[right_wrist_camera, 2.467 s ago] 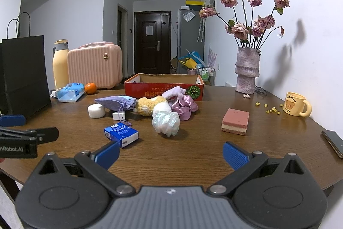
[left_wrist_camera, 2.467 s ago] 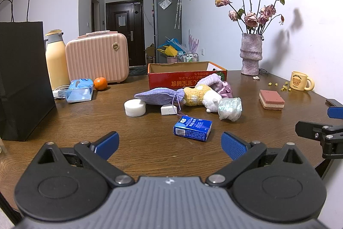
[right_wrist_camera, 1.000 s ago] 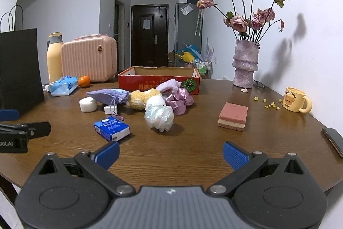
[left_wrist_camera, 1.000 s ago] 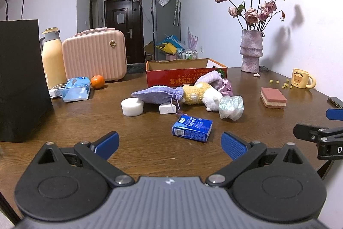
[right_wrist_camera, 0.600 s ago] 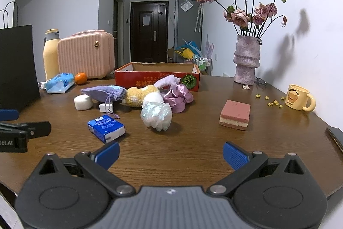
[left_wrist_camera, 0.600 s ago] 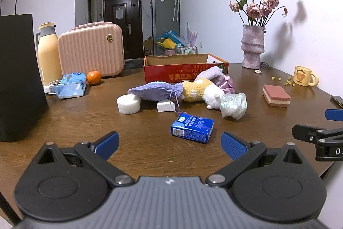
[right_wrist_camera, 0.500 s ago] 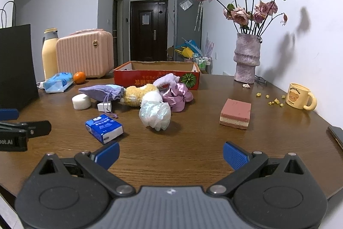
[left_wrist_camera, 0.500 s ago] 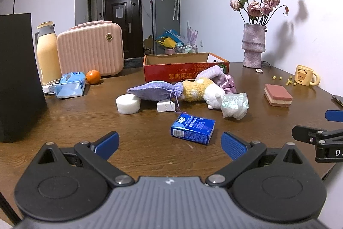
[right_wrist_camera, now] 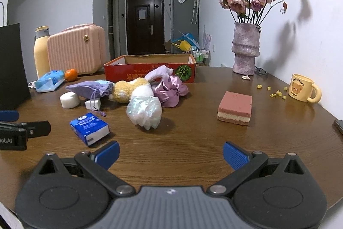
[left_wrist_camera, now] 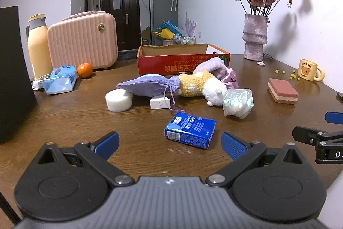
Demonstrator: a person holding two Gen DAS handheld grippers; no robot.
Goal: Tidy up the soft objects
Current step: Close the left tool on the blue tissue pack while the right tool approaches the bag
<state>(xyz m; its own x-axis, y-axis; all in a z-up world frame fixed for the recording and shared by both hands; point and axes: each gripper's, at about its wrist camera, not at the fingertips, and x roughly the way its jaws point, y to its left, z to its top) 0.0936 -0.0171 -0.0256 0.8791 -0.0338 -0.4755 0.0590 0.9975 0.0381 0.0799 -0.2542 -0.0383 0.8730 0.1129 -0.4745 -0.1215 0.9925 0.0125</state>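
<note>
Soft things lie mid-table before a red cardboard box (left_wrist_camera: 182, 61) (right_wrist_camera: 150, 70): a purple drawstring pouch (left_wrist_camera: 148, 87) (right_wrist_camera: 90, 87), a yellow-white plush toy (left_wrist_camera: 199, 85) (right_wrist_camera: 133, 89), a pink satin scrunchie (right_wrist_camera: 169, 89), a lilac fuzzy piece (left_wrist_camera: 209, 63) and a crumpled white plastic bag (left_wrist_camera: 236, 101) (right_wrist_camera: 144, 109). A blue tissue pack (left_wrist_camera: 189, 130) (right_wrist_camera: 90, 128) lies nearest. My left gripper (left_wrist_camera: 169, 144) is open and empty just short of the tissue pack. My right gripper (right_wrist_camera: 170, 155) is open and empty short of the plastic bag.
A white round block (left_wrist_camera: 118, 100), a small white box (left_wrist_camera: 159, 102), a pink sponge (right_wrist_camera: 234, 108), a yellow mug (right_wrist_camera: 302, 88), a vase of roses (right_wrist_camera: 245, 50), a pink case (left_wrist_camera: 82, 40), a thermos (left_wrist_camera: 38, 46), an orange (left_wrist_camera: 84, 70), a wipes pack (left_wrist_camera: 61, 79) and a black bag (left_wrist_camera: 12, 72) stand around.
Both grippers have moved forward over the table toward the pile; the objects look closer. Both stay open and empty.
</note>
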